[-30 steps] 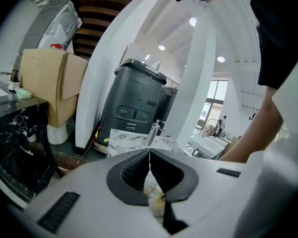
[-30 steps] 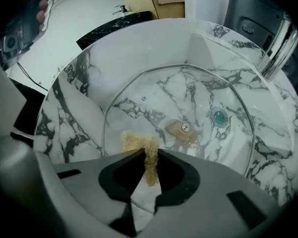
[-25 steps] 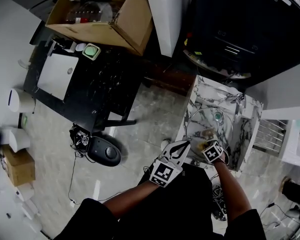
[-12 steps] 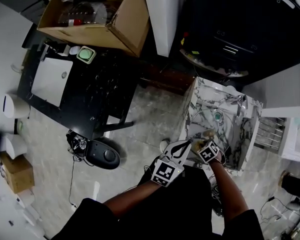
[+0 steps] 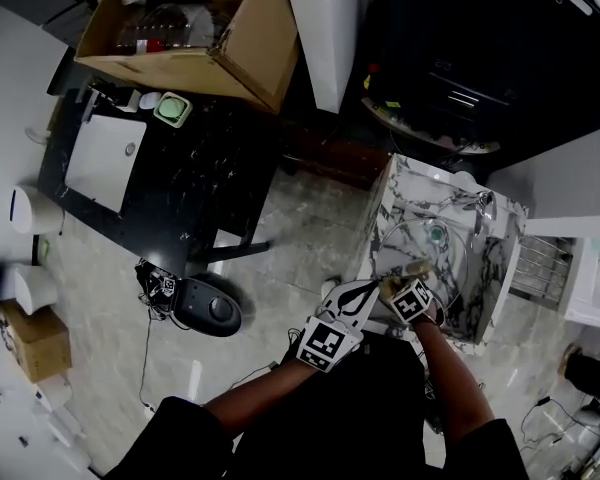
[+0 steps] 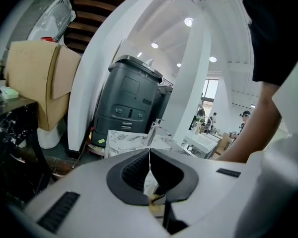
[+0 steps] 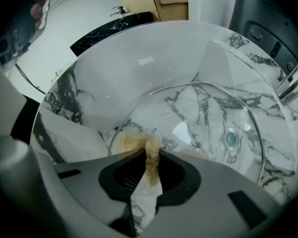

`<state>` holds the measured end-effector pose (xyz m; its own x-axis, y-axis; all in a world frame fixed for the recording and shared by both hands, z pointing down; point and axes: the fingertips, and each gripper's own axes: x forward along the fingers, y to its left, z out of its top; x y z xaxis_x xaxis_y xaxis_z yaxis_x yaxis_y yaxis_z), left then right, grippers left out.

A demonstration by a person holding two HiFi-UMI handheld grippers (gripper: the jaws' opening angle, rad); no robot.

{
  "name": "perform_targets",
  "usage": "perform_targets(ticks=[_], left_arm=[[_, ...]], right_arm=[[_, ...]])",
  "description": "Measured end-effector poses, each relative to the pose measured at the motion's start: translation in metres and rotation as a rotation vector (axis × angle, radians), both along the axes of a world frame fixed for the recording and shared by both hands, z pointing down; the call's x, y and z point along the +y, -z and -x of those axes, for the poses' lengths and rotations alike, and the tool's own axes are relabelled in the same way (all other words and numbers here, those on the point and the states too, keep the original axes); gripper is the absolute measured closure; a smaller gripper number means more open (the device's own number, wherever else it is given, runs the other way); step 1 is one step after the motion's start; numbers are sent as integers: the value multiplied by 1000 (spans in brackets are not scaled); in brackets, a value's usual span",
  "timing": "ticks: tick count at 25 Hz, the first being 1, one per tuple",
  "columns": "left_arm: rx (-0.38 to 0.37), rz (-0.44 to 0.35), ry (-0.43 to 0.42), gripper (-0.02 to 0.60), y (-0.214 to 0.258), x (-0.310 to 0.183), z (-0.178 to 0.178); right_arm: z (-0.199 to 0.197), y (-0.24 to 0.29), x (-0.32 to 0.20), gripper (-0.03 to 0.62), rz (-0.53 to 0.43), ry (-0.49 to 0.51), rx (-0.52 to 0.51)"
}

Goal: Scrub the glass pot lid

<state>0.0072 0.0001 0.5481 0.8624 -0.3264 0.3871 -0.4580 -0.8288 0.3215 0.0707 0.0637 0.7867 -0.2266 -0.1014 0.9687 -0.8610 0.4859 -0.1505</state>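
Note:
The glass pot lid (image 7: 203,118) lies flat in a white marble sink (image 7: 89,98), and the teal drain (image 7: 231,139) shows through it. My right gripper (image 7: 150,158) is shut on a tan scrubber pad (image 7: 139,144) that presses on the lid's near left rim. In the head view the lid (image 5: 430,243) sits in the sink (image 5: 392,198), with the right gripper (image 5: 406,280) at its near edge. My left gripper (image 5: 365,290) hovers just left of the sink's near corner. Its jaws (image 6: 149,153) are shut on nothing.
A chrome faucet (image 7: 294,81) stands at the sink's far right. A dark grey machine (image 6: 129,100) is behind the sink. A black marble table (image 5: 170,178) and an open cardboard box (image 5: 200,28) lie to the left. Cables and a black device (image 5: 208,310) are on the floor.
My right gripper has slid a little left along the lid's near rim with the scrubber. The left gripper has stayed beside the sink, shut.

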Motion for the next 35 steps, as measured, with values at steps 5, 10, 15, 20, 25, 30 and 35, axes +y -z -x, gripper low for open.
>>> perform_targets(ticks=[5,10,15,20,25,30,35], left_arm=[[-39,25,78,565,-13,-9,12],[-81,28,121,565,-22,-8,15],[-87,32,138,565,-24,2,5],[-96,45,138,565,-25,10,-6],[-106,56,151,565,-25,10,-8],[-109,65,160,565,-25,8,-11],[-114,62,158,565,-24,7,-12]], right_arm=[[2,-1,-8,533,-19,-11,-41],[0,-2,-10,533,-27,-48,-77],[2,-2,-19,533,-56,-47,-105],[1,-3,-26,533,-68,-44,-118],[-2,-4,-30,533,-84,-57,-133],[-5,-8,-39,533,-90,-66,-135],[-6,-6,-46,533,-121,-51,-136]])
